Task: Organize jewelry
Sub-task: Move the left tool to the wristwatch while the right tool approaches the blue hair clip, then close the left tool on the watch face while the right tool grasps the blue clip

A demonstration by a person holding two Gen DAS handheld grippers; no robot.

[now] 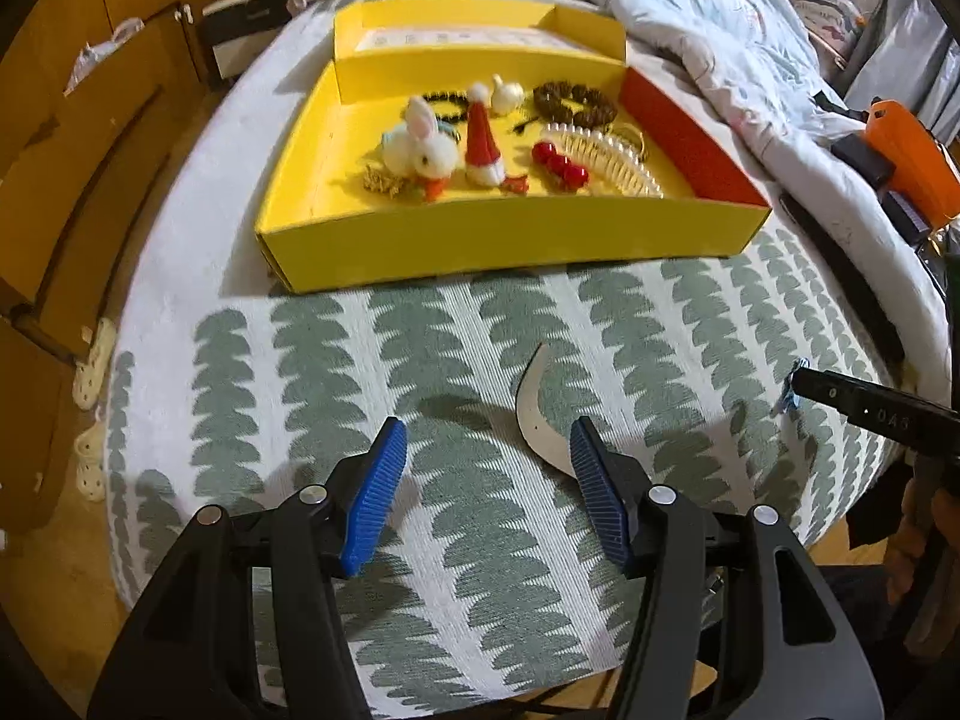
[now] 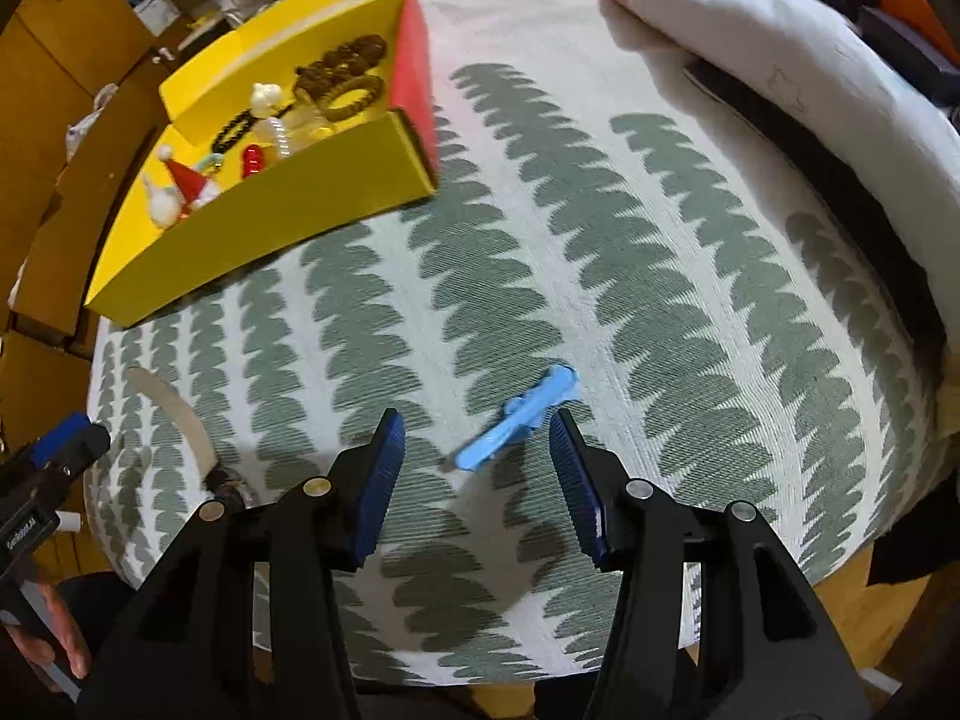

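A yellow tray (image 1: 504, 246) with one red wall lies on the patterned cloth and holds a plush rabbit (image 1: 420, 144), a santa hat clip (image 1: 483, 141), red beads (image 1: 561, 165), a pearl comb (image 1: 606, 159) and brown bead bracelets (image 1: 573, 102). A curved grey hairband (image 1: 531, 414) lies on the cloth just ahead of my open, empty left gripper (image 1: 486, 450). A blue hair clip (image 2: 516, 423) lies on the cloth just ahead of my open, empty right gripper (image 2: 477, 441). The tray also shows in the right wrist view (image 2: 270, 222), far left.
A rumpled quilt (image 1: 720, 30) lies behind and right of the tray. An orange object (image 1: 912, 162) and dark boxes sit at the right. Wooden cabinets (image 1: 72, 180) stand left of the bed. The right gripper's body (image 1: 870, 414) shows at the right edge.
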